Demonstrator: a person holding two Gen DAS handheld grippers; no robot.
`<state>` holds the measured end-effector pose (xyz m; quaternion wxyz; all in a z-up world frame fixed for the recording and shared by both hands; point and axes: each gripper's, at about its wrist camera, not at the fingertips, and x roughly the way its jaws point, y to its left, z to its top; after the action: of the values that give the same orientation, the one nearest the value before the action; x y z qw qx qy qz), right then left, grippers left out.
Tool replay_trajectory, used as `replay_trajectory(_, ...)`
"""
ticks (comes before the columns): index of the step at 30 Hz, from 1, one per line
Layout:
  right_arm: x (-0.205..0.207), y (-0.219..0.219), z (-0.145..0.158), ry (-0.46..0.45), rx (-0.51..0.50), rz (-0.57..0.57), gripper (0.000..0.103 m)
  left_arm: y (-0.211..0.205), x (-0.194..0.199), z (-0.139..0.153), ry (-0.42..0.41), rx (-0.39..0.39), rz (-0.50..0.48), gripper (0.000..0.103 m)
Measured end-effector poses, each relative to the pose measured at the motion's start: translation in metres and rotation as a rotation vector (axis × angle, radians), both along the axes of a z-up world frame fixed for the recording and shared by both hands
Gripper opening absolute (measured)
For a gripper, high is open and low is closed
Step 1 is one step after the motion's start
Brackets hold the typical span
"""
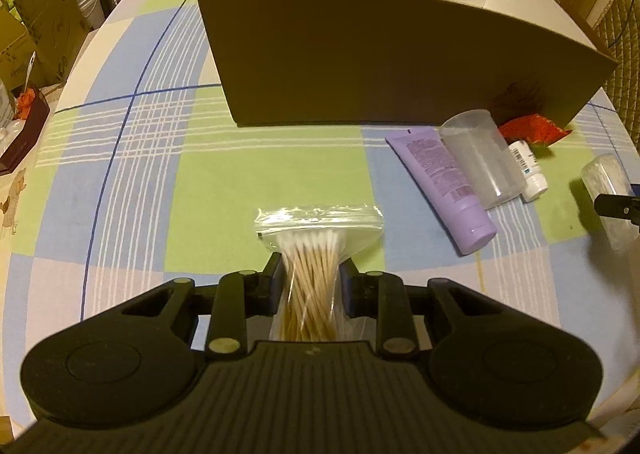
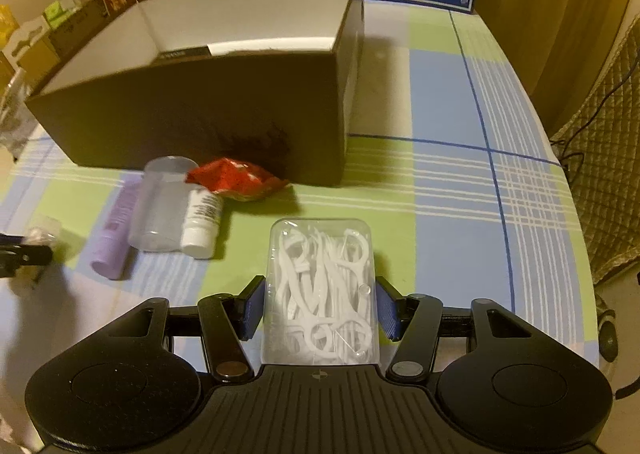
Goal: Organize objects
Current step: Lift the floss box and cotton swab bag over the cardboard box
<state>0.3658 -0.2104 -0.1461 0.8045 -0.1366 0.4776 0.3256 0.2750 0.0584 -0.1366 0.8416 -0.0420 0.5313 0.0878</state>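
My left gripper (image 1: 312,260) is shut on a clear zip bag of cotton swabs (image 1: 316,238), whose top sticks out past the fingertips. My right gripper (image 2: 320,282) is shut on a clear plastic case of white floss picks (image 2: 322,286), its blue pads (image 2: 253,306) pressed against the case's sides. A large brown cardboard box (image 1: 400,62) with a white inside stands open ahead of both grippers, also seen as the box (image 2: 200,106) in the right wrist view. Both grippers are on the near side of the box, over the checked tablecloth (image 1: 160,174).
In front of the box lie a purple tube (image 1: 444,182), a clear plastic cup (image 1: 480,158) on its side, a small white bottle (image 1: 528,170) and a red packet (image 1: 532,128). Cartons and boxes crowd the table's far and left edges. A quilted chair (image 2: 608,174) stands at the right.
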Motion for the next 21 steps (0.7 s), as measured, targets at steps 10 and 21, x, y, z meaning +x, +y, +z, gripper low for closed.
replay_trajectory(10, -0.007, 0.005, 0.028, 0.007, 0.072, 0.032, 0.054, -0.004, 0.0, 0.033, -0.066, -0.004, -0.014, 0.023)
replay_trajectory(21, -0.003, 0.014, 0.059, -0.019, 0.142, 0.057, 0.054, -0.013, 0.011, 0.07, -0.141, -0.002, -0.048, 0.023)
